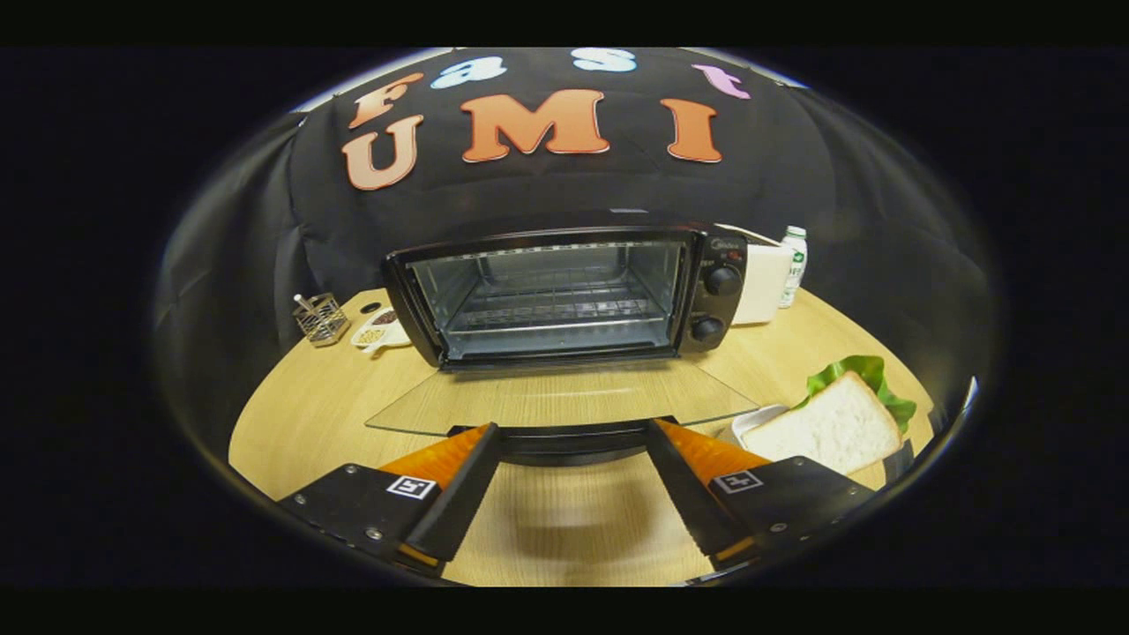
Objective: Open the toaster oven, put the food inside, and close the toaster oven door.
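Note:
The black toaster oven (564, 295) stands at the back of the round wooden table (300, 414), its cavity with wire rack (556, 309) exposed. Its glass door (564, 397) lies folded down flat toward me, and the dark door handle (569, 451) sits right at my fingertips. My gripper (573, 432) is open, its fingers spread about as wide as the handle and holding nothing. A sandwich (833, 428), white bread over green lettuce, rests on a white plate (751, 421) just right of the right finger.
Left of the oven stand a small wire basket (320, 317) and a white dish of seasonings (379, 333). Behind the oven's right side are a white box (763, 282) and a white bottle (795, 263). Two knobs (721, 280) sit on the oven's right panel.

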`<state>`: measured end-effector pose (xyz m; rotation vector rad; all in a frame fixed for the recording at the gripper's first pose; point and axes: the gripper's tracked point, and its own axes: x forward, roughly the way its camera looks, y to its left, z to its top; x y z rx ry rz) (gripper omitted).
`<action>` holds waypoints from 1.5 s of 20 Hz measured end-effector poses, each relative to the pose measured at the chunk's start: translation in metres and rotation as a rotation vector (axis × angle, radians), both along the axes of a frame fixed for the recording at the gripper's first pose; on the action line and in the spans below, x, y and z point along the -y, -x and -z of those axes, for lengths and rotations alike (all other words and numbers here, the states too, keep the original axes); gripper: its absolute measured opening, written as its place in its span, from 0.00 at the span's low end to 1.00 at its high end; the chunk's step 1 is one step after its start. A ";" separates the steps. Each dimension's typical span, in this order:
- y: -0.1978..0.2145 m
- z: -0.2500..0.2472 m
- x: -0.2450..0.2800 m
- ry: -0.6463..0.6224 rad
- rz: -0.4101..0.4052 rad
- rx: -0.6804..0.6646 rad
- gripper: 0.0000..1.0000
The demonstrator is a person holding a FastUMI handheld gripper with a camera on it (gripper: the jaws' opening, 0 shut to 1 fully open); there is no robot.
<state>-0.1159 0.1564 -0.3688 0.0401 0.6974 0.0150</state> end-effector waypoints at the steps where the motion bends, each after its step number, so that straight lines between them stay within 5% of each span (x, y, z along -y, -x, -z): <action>1: 0.004 0.007 0.001 0.001 -0.001 -0.014 0.98; 6: 0.004 0.041 0.011 -0.007 0.062 -0.071 0.98; 14: 0.008 0.027 0.017 -0.046 0.005 -0.081 0.98; 16: 0.007 0.004 0.014 -0.119 -0.040 -0.108 0.99; 22: -0.012 -0.076 0.076 -0.046 -0.283 -0.109 0.99; 26: -0.028 -0.084 0.153 0.009 -0.307 -0.158 0.99; 30: -0.012 -0.071 0.189 -0.124 -0.345 -0.340 0.99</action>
